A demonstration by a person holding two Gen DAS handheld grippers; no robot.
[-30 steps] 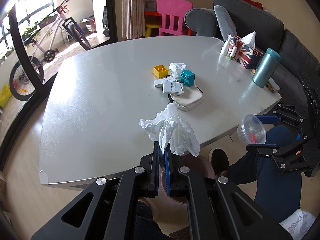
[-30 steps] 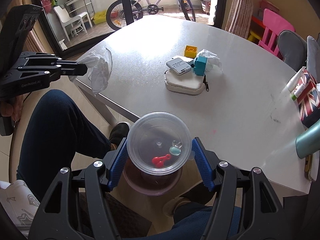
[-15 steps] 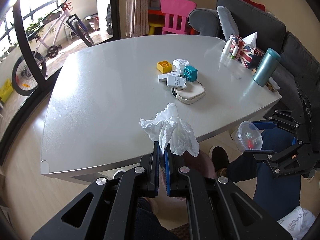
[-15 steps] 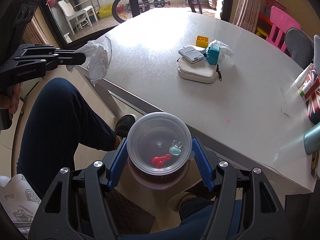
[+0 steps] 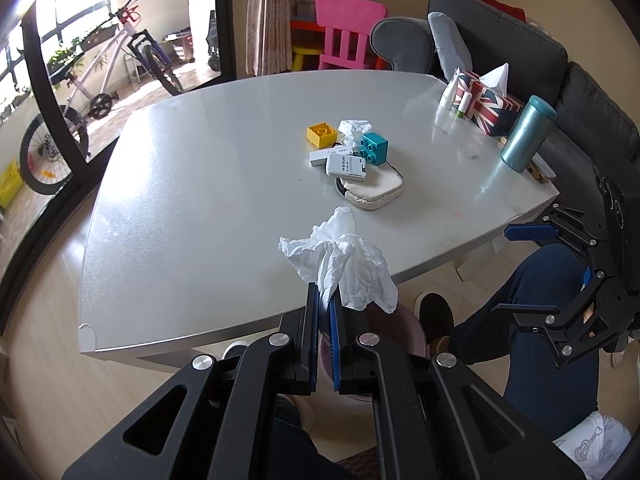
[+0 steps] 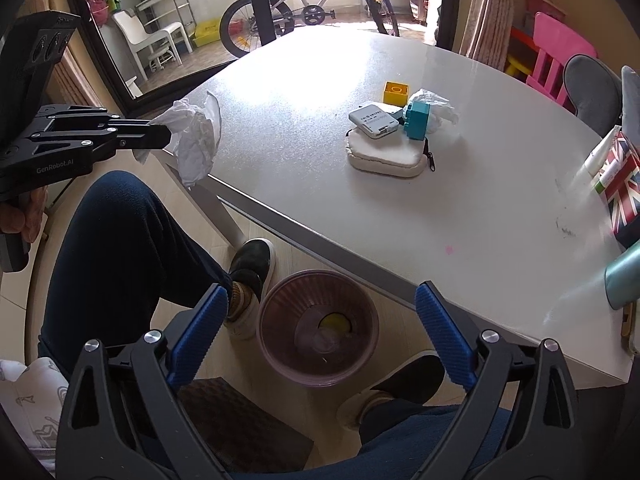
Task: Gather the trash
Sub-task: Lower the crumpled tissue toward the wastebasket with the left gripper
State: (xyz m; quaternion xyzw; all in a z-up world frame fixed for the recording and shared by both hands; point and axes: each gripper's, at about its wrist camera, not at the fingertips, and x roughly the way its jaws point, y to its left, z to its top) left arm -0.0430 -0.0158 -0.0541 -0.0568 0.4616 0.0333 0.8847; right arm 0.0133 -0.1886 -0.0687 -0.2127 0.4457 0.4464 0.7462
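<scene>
The left gripper (image 5: 325, 300) has its fingers pinched on a crumpled white tissue (image 5: 340, 260), held in the air just past the near edge of the white counter (image 5: 192, 200) and above the floor. The right gripper (image 6: 320, 320) hangs over the floor in front of the counter's near edge; its fingers (image 6: 198, 334) are spreading wide, with nothing between them. Directly beneath that gap stands a round purple waste bin (image 6: 280, 344), open at the top, with a clear round container lying inside near something yellow. The bin sits half under the counter's overhang, between the person's two dark shoes, so room around it is tight; a dark-trousered leg (image 6: 116, 240) fills the space to its left.

The counter's left half and near corner are bare. In the middle lies one cluster: one yellow block (image 5: 321, 134), one teal block (image 5: 374, 148), one second crumpled tissue (image 5: 354, 126), two small white devices (image 5: 346, 166), and one cream zip pouch (image 5: 374, 194). At the far right edge stand one Union Jack tissue box (image 5: 490, 108), one teal flask (image 5: 528, 138), and a few small white tubes.
</scene>
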